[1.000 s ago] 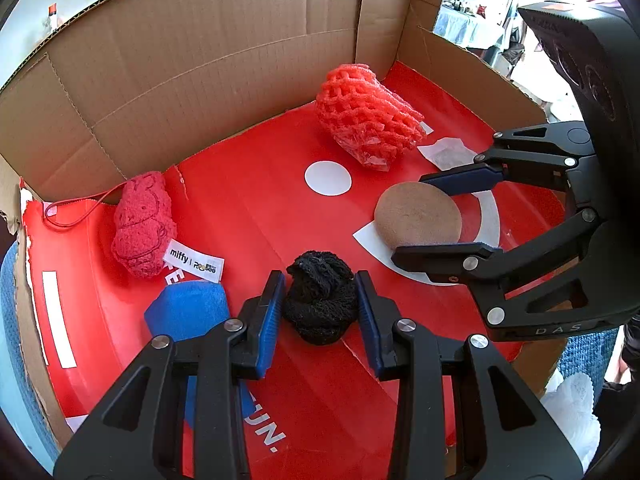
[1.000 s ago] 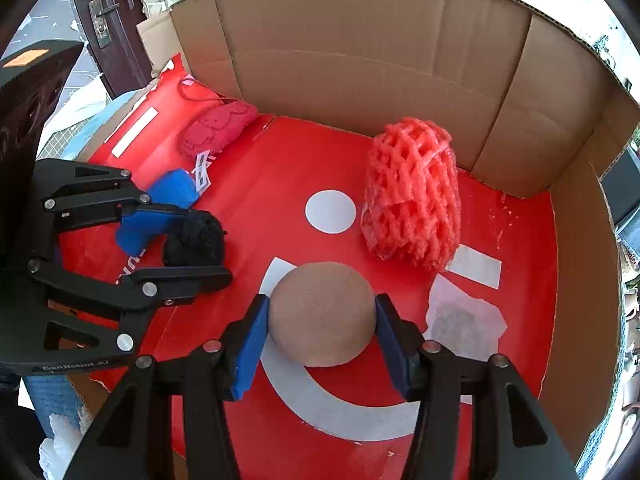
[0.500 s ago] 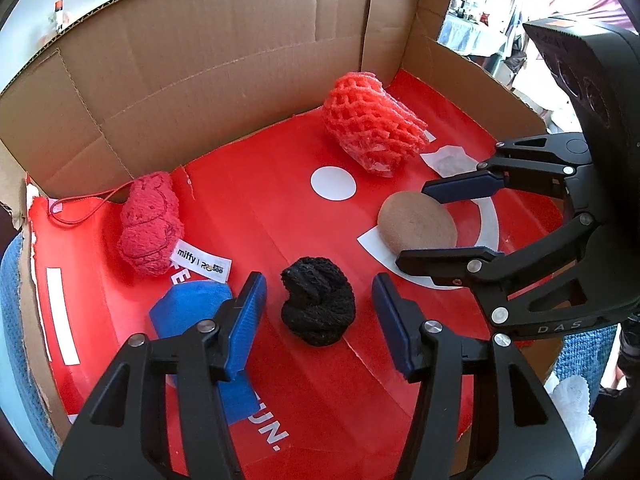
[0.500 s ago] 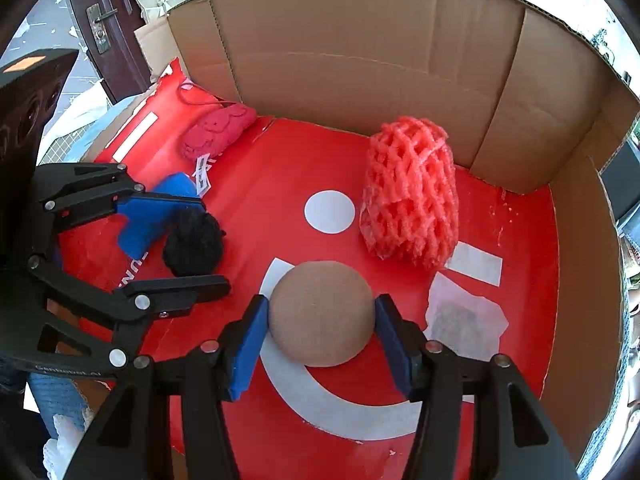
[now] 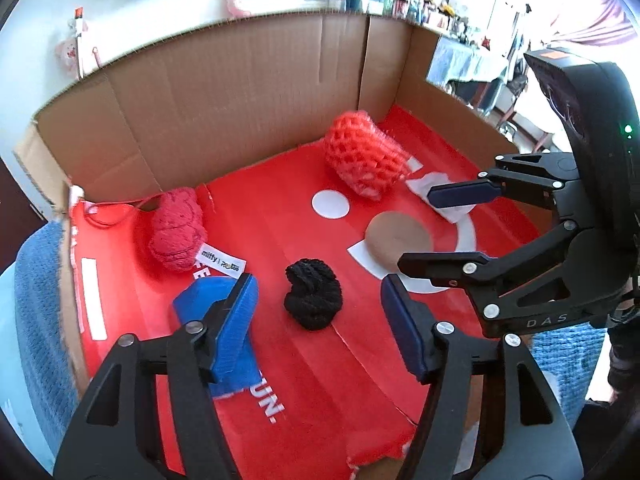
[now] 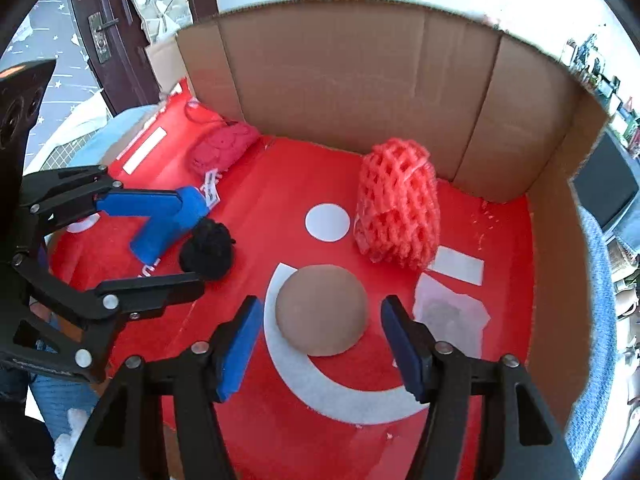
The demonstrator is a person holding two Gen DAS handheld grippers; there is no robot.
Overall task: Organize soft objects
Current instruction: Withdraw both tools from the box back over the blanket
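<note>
My left gripper (image 5: 316,312) is opening, pads clear of the roundish black knit ball (image 5: 313,299); my right gripper (image 6: 320,346) is opening off the brown dome (image 6: 321,314) beside it.

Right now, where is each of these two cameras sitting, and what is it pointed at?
Left wrist: rides the left gripper, looking down along its opening fingers at the black knit ball lying free between them; the right gripper shows too.
Right wrist: rides the right gripper, looking down at the tan round pad between its opening fingers; the left gripper shows.
Shared: cardboard box, orange foam net, both objects.
</note>
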